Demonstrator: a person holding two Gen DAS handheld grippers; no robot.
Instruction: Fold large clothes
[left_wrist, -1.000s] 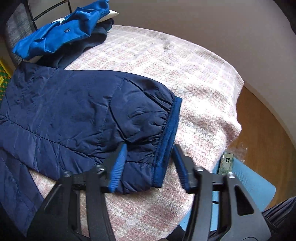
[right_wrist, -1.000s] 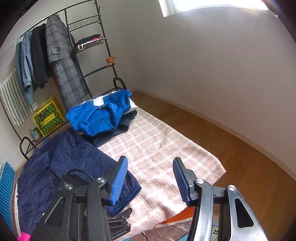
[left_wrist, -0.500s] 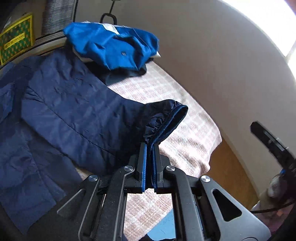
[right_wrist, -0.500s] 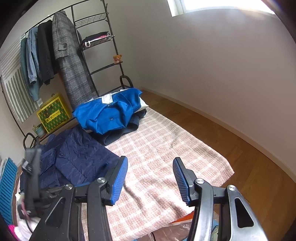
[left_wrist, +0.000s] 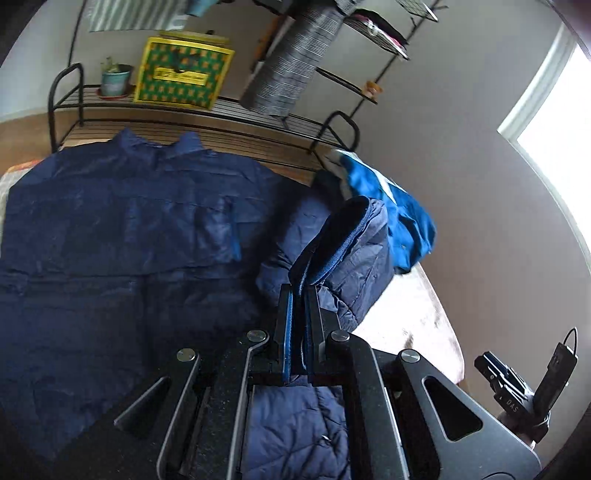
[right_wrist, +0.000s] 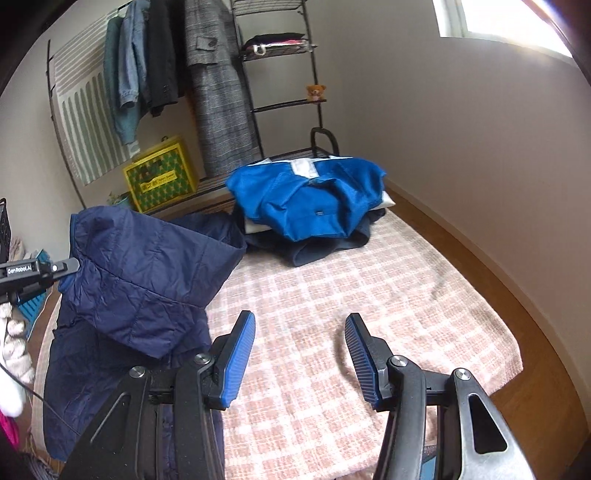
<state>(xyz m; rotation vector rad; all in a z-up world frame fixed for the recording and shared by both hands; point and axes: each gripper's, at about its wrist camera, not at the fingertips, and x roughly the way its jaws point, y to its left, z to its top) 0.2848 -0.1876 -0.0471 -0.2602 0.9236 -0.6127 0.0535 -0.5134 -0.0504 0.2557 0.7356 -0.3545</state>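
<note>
the left gripper (left_wrist: 299, 295) is clamped on the sleeve (left_wrist: 343, 236) of the navy jacket (left_wrist: 110, 229), lifted toward 1 o'clock; the right gripper (right_wrist: 300, 332) stands apart over the checked blanket (right_wrist: 369, 288).

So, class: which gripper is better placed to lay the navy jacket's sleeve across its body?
Left. The left gripper is shut on the sleeve, lifted over the jacket; the right gripper is open and holds nothing.

Plaid blanket (right_wrist: 369, 295) under navy jacket (left_wrist: 110, 240)
</note>
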